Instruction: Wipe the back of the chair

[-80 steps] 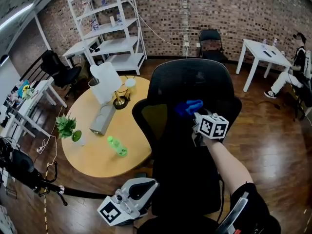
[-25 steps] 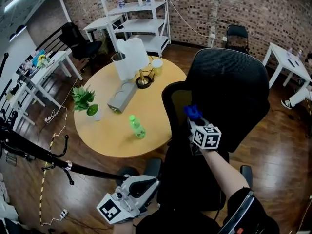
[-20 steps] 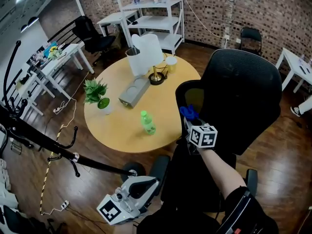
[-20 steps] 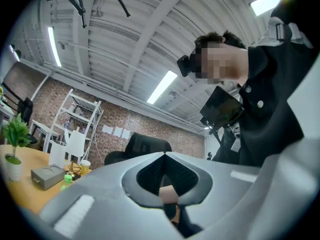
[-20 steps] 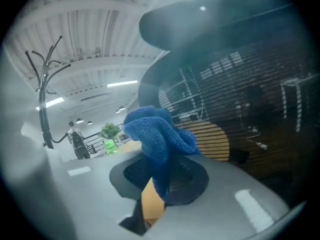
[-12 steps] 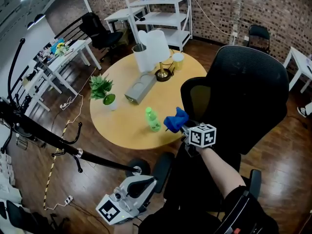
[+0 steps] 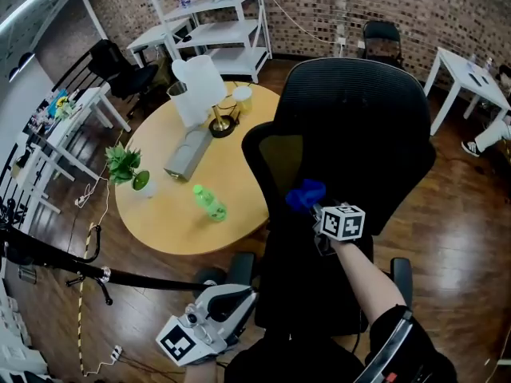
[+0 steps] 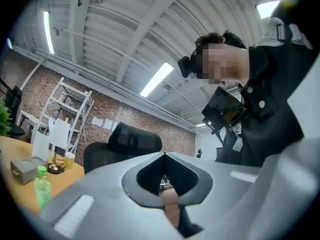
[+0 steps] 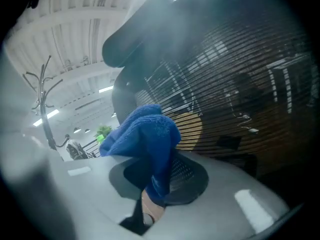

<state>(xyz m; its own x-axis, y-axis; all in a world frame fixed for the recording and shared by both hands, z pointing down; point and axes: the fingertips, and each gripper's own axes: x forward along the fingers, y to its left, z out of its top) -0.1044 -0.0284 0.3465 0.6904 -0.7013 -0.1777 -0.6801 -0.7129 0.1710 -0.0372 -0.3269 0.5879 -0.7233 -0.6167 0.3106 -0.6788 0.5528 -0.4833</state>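
**Blue cloth held at the back of a black office chair**

The chair [image 7: 351,126] stands in the middle of the head view, its mesh back facing the person. The blue cloth [image 7: 305,194] sits by the back's lower left edge, bunched and pinched in the closed jaws of the right gripper [image 7: 319,212]. Whether the cloth touches the mesh cannot be told. The left gripper [image 7: 236,300] hangs low and well apart, its jaws closed on nothing. Beyond the chair, a round wooden table [image 7: 160,222] carries a green bottle [image 7: 209,203] and a potted plant [image 7: 124,166].
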